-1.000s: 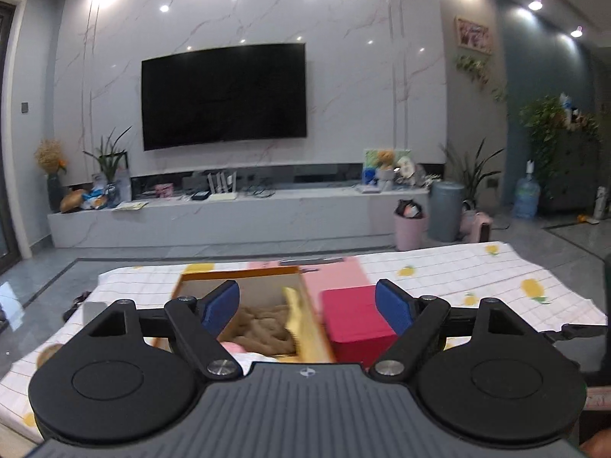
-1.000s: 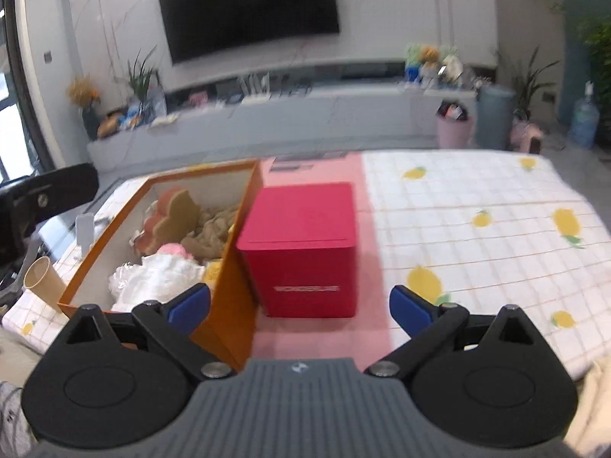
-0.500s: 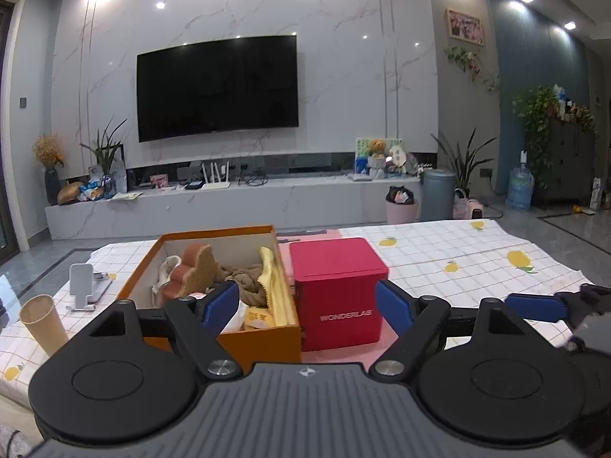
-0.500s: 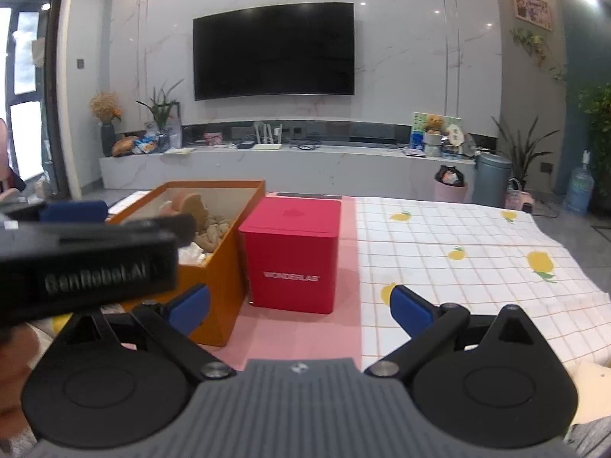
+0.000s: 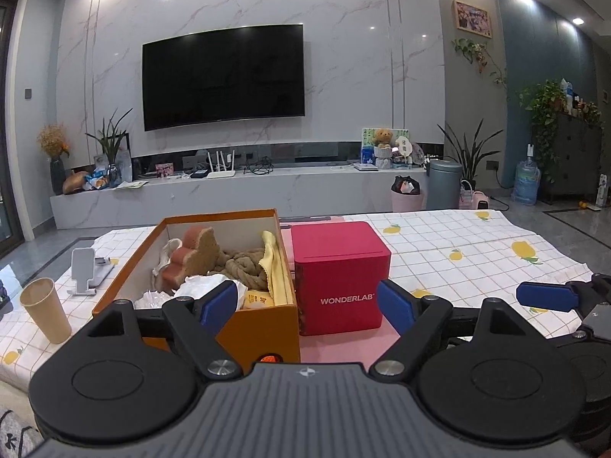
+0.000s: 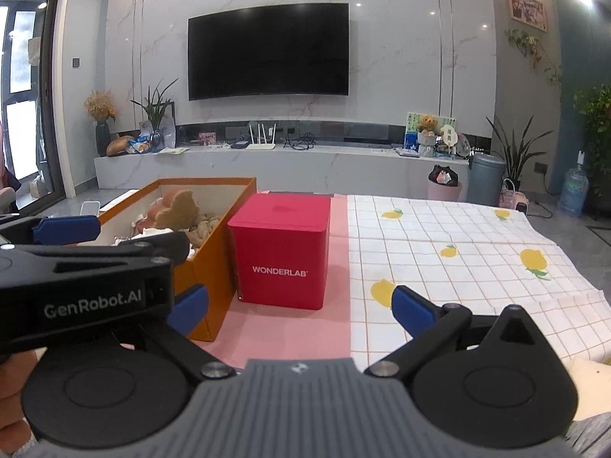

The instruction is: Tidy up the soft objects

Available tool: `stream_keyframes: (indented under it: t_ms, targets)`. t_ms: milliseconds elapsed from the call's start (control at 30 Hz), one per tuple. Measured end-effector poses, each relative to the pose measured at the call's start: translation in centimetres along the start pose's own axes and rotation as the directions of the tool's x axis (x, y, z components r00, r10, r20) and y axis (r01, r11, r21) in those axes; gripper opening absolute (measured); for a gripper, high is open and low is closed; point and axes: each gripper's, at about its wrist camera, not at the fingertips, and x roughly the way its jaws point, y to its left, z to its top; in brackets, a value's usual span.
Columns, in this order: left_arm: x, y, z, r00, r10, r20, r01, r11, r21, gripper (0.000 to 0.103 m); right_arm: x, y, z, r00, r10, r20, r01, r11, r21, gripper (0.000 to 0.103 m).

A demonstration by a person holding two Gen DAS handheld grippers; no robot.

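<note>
Table under a white lemon-print cloth (image 5: 477,244), a pink mat (image 6: 294,328) laid over its middle. On the mat, an open orange box (image 5: 263,324) holding the soft items: brown knotted rope toy (image 5: 238,267), tan-and-pink plush (image 5: 194,255), yellow cloth (image 5: 273,263) upright against the right wall, white crumpled fabric (image 5: 198,286) at the near end. Red WONDERLAB cube (image 5: 340,278) just right of the box, lid on, sides touching or nearly so. Left of the box: paper cup (image 5: 46,309), small grey phone stand (image 5: 86,271). Left gripper (image 5: 307,303) low at the near edge, blue pads spread wide, empty; its left pad overlaps the box's near corner. Right gripper (image 6: 301,305) alongside, likewise wide apart and empty; the left unit's black body blocks its view of the box's near half.
</note>
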Motion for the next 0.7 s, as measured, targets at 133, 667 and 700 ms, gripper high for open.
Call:
stream_keyframes:
  t_ms: [133, 667, 700]
  targets:
    - [0.09, -0.09, -0.12, 1.0, -0.001, -0.01, 0.001, 1.0, -0.009, 0.097, 0.18, -0.09, -0.12, 1.0, -0.002, -0.013, 0.002, 1.0, 0.004, 0.1]
    - [0.16, -0.23, -0.06, 1.0, 0.006, -0.02, -0.006, 1.0, -0.024, 0.097, 0.41, -0.31, -0.15, 1.0, -0.006, -0.024, 0.007, 1.0, 0.01, 0.1]
    - [0.14, -0.23, -0.05, 1.0, 0.006, -0.021, -0.006, 1.0, -0.024, 0.097, 0.41, -0.32, -0.15, 1.0, -0.006, -0.024, 0.006, 1.0, 0.01, 0.1]
